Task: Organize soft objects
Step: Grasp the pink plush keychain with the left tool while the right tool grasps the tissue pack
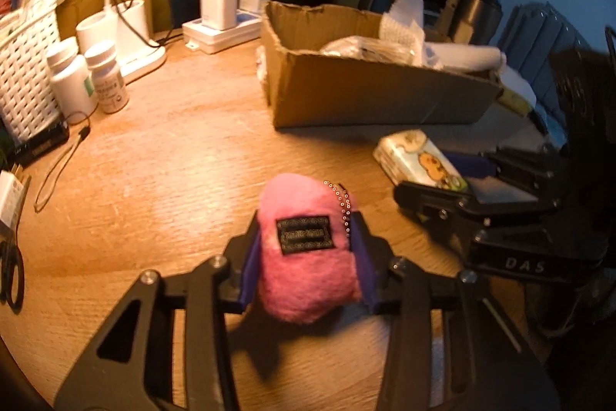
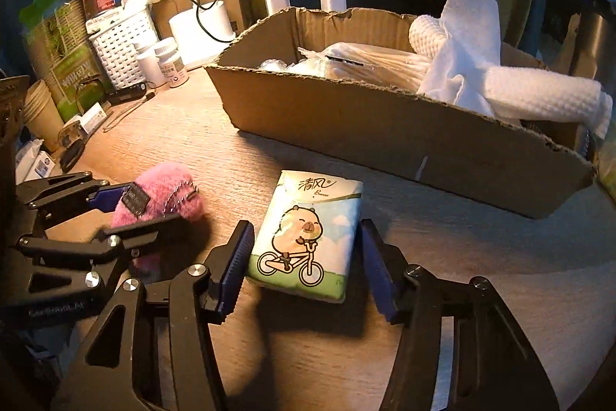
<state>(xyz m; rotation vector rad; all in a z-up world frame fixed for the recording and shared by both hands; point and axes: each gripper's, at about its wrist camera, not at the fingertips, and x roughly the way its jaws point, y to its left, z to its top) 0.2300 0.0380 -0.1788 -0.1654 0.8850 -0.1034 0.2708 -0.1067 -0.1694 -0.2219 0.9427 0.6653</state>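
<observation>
Warm lamp light is thrown over a wooden desk (image 1: pixel 161 156) with a dark room behind it. On the desk, near the front, a pink fluffy toy (image 1: pixel 308 249) is squeezed between the two blue pads of the left gripper (image 1: pixel 306 257); both pads are pressed into its fur. A black label and a little bead chain (image 1: pixel 342 207) are seen on the toy. Just beside it, a tissue pack (image 2: pixel 308 234) with a cartoon animal on a bike is laid flat on the desk. The right gripper (image 2: pixel 304 264) is placed around this pack, one pad on each side. A thin gap is seen at both sides, so the pack is not pinched. Behind both things a torn cardboard box (image 2: pixel 385 137) is set, and white towels (image 2: pixel 531 95) and plastic bags are piled inside it. Farther back, white pill bottles (image 1: pixel 92 79), a white woven basket (image 1: pixel 27 64), a lamp base (image 1: pixel 134 37) and plugged-in chargers (image 1: pixel 235 2) are found.
</observation>
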